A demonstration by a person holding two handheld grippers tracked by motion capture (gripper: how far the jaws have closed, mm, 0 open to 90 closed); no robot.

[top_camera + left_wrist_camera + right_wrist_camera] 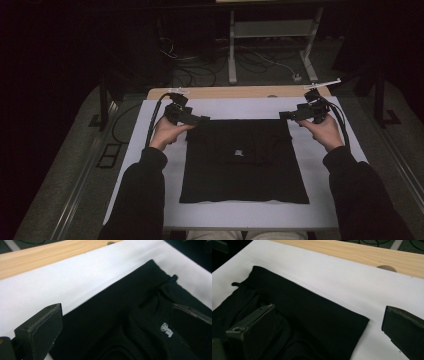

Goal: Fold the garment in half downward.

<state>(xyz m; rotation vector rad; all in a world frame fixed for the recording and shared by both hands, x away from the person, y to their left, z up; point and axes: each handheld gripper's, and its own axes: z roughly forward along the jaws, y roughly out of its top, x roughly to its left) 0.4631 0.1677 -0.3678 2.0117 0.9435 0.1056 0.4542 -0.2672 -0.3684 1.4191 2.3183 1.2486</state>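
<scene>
Black cloth is your landmark: the folded garment (243, 160) lies flat mid-sheet on the white cover (320, 210). From the high view, your left gripper (200, 120) hovers at its far left corner and your right gripper (286, 115) at its far right corner. In the left gripper view, the jaws stand wide apart above the garment, nothing between them. The right gripper view shows the same, jaws apart over the corner. I judge one fold just laid; next, you'd pick fresh edges for another fold.
</scene>
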